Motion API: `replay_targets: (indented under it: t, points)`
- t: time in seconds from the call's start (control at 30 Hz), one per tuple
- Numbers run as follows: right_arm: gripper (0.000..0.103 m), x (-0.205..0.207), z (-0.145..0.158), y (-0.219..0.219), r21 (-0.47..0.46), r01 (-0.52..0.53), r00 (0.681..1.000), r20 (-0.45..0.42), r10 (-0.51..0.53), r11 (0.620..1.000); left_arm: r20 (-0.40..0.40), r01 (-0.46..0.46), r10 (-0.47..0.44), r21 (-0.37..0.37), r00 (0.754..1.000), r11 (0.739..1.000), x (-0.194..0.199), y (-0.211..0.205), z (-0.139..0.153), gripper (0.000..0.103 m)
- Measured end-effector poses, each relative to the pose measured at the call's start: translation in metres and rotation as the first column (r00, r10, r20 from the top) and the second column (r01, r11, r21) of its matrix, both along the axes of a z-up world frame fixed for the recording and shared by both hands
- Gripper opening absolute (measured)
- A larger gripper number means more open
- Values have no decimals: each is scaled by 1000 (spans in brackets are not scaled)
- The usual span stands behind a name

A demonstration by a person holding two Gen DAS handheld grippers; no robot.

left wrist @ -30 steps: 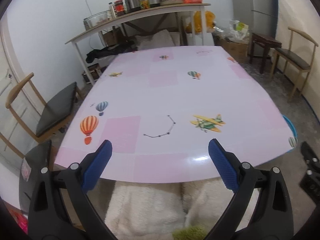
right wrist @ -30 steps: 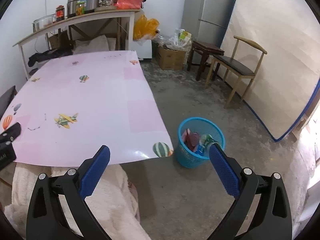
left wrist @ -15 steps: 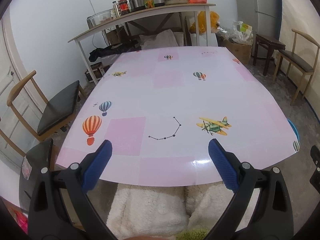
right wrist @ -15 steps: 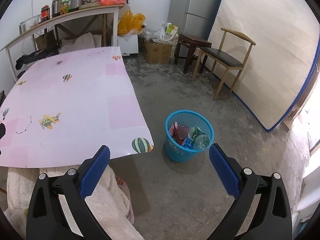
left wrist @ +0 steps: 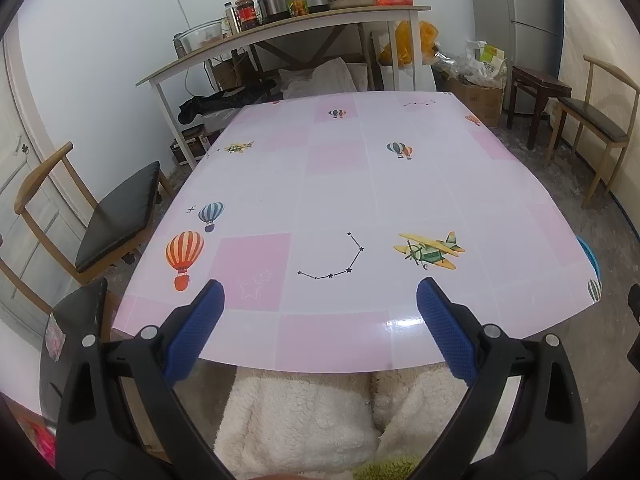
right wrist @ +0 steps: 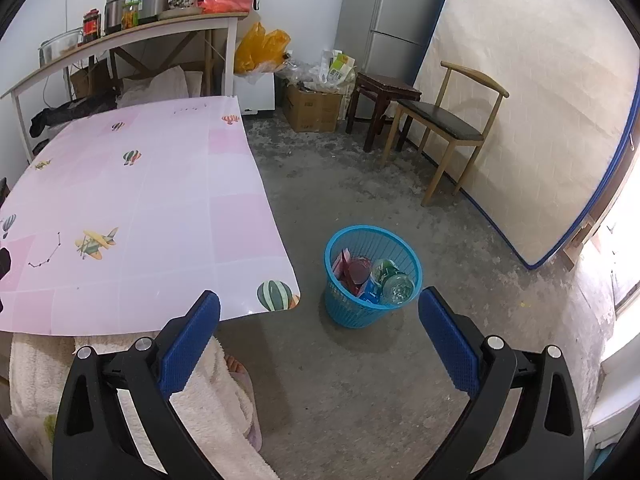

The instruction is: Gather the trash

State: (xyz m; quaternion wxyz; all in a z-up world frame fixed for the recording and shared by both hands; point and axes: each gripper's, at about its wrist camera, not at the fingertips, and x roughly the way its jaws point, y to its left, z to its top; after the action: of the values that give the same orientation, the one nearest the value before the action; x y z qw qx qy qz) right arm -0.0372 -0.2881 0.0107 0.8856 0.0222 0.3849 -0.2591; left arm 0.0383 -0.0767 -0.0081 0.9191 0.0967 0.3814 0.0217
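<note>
Basket [right wrist: 373, 276] right of table [right wrist: 168, 208]

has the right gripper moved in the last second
Yes. The right gripper has swung right: the blue trash basket and pink table both slid left in its view.

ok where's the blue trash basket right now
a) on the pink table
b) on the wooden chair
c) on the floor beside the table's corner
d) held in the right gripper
c: the blue basket, with trash inside, stands on the concrete floor just off the pink table corner.
</note>
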Motion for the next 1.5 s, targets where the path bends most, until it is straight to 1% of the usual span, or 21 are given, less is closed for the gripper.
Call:
replay_targets:
  t: [1.5]
  points:
    - [96, 2, 13, 5, -11, 7, 1000, 19, -7, 1000, 13, -41, 42, -25, 999, 999, -4, 5, 6, 93]
